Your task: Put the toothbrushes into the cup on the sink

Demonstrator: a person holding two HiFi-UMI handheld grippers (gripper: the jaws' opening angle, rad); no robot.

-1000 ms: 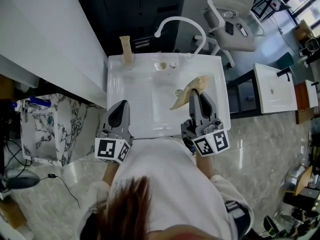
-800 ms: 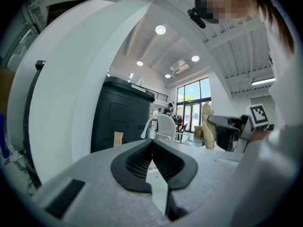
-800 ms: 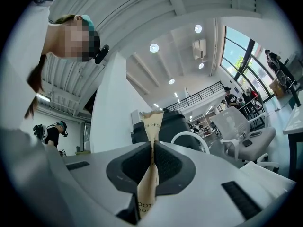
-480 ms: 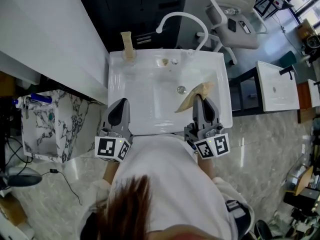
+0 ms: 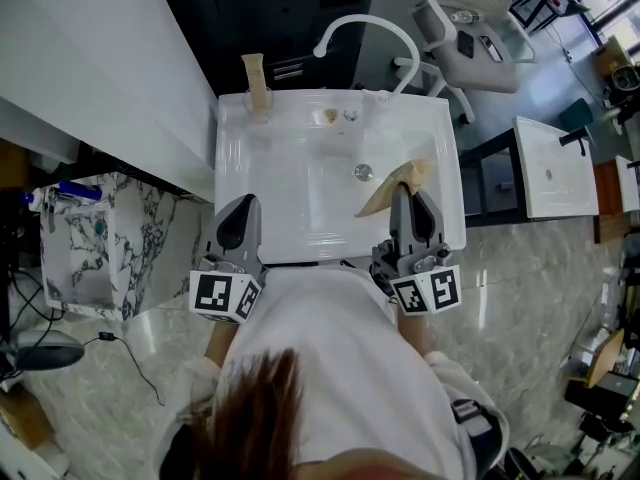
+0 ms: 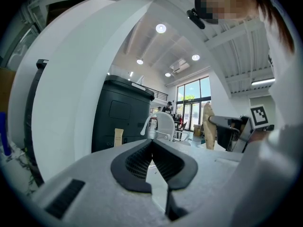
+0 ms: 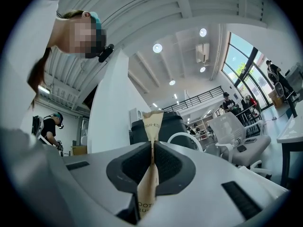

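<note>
A white sink [image 5: 448, 158] lies below me. On its back left corner stands a clear cup [image 5: 258, 100] with one paper-wrapped toothbrush [image 5: 253, 71] upright in it. My right gripper [image 5: 411, 190] hovers over the sink's right side, shut on a second brown paper toothbrush packet [image 5: 388, 188] that slants left across the basin. In the right gripper view the packet [image 7: 152, 119] is pinched between the shut jaws of that gripper [image 7: 152, 148]. My left gripper [image 5: 240, 216] rests at the sink's near left edge; in the left gripper view its jaws [image 6: 152, 148] are shut with nothing between them.
A curved white faucet [image 5: 365, 28] arches over the back rim, and the drain [image 5: 364, 172] sits mid-basin. A marble-patterned cabinet [image 5: 95, 243] stands to the left, a white chair [image 5: 480, 43] behind right, and another white basin unit [image 5: 545, 168] to the right.
My right gripper has drawn the packet slightly back toward the sink's near right side. The left gripper has stayed put.
</note>
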